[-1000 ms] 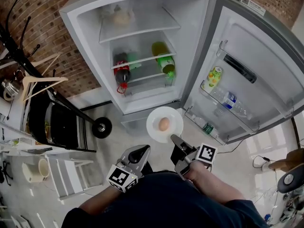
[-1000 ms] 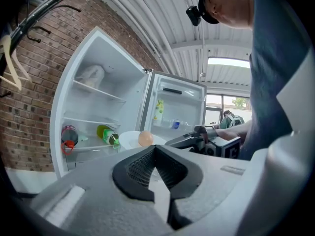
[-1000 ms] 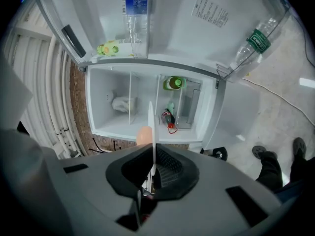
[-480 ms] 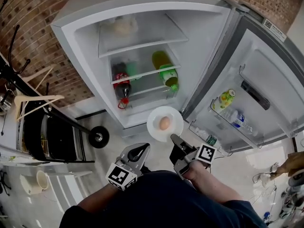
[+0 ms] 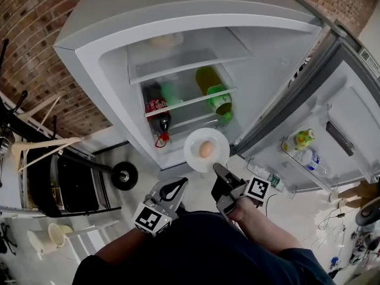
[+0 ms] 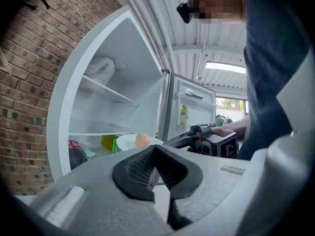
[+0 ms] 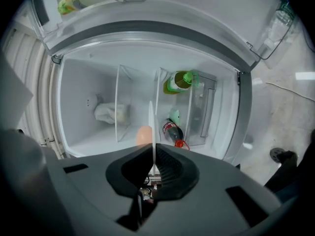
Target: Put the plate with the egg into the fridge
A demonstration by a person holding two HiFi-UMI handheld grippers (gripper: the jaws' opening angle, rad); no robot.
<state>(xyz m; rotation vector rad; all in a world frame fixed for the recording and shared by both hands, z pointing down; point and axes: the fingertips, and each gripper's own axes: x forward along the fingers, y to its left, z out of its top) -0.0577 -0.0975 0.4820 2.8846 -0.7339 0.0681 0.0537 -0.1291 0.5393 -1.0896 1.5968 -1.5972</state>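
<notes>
Here the open fridge stands against a brick wall.

Head view steeply down, both gripper views close, all facing open fridge

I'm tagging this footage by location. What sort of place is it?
Probably a workshop or garage-like room, not a home kitchen: the open fridge stands before a bare brick wall, wooden clothes hangers hang beside it, and the ceiling looks like ribbed metal sheeting.
</notes>
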